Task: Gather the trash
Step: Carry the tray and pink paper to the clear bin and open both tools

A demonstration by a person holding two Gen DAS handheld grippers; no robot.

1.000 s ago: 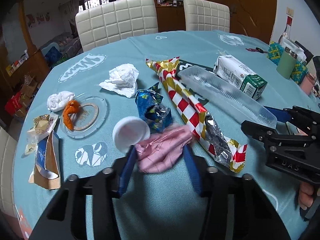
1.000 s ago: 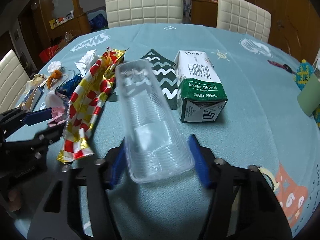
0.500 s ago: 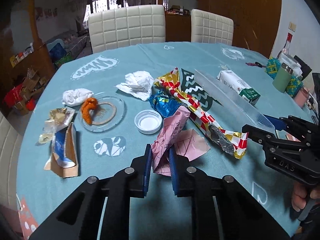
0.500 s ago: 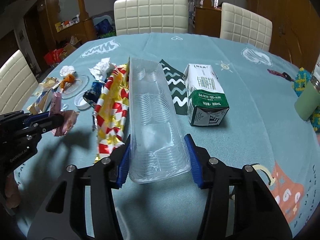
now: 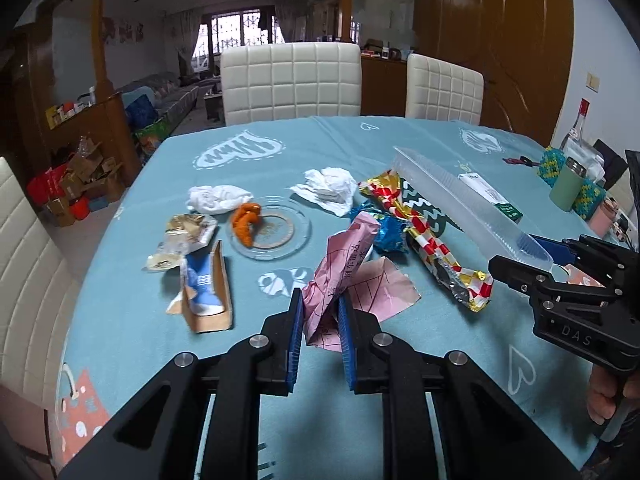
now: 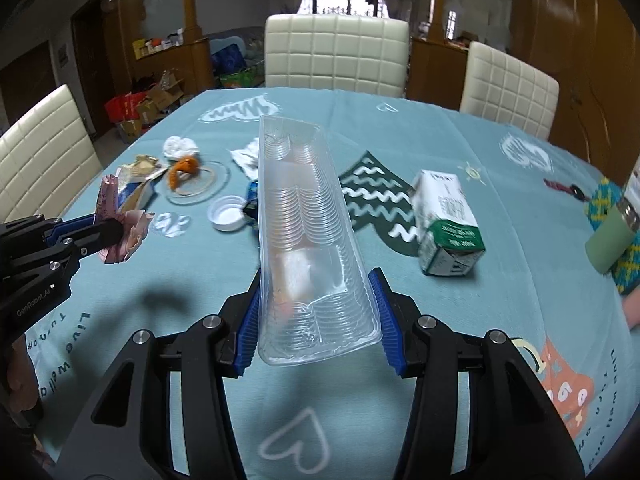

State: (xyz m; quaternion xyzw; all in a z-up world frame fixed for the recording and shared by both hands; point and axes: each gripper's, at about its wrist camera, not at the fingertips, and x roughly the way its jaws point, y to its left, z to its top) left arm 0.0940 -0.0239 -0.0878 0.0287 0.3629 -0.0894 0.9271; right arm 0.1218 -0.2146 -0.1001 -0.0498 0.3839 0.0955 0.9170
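1. Far left of the left wrist view: a torn cardboard packet (image 5: 208,292) and a crumpled gold wrapper (image 5: 182,236) lie on the blue tablecloth (image 5: 120,320), with a white tissue (image 5: 218,199) above them.
2. Left of centre, orange peel (image 5: 246,220) sits on a glass coaster (image 5: 294,236); a second tissue (image 5: 330,188) lies above and to the right.
3. Bottom centre, the left gripper (image 5: 320,320) is pinched narrow on a pink paper wrapper (image 5: 344,264) – the paper stands up out of the jaws, clear of the cloth in the right wrist view.
4. Right of the pink paper lie a blue foil wrapper (image 5: 390,232) and a long red-and-gold checked wrapper (image 5: 432,240), its long axis running from upper left to lower right.
5. In the right wrist view the right gripper (image 6: 316,316) at bottom centre clamps the near end of a clear plastic tray (image 6: 300,200) at medium width – the tray's long axis points straight away up the frame, far end raised.
6. Right again, a green-and-white milk carton (image 6: 448,220) lies on its side, just right of the tray, nearest the right gripper; a white cap (image 6: 228,213) rests left of the tray.
7. Both hands are full, and no bin is in view, so which way the drop lies I cannot tell. Both grippers tilt down toward the table.
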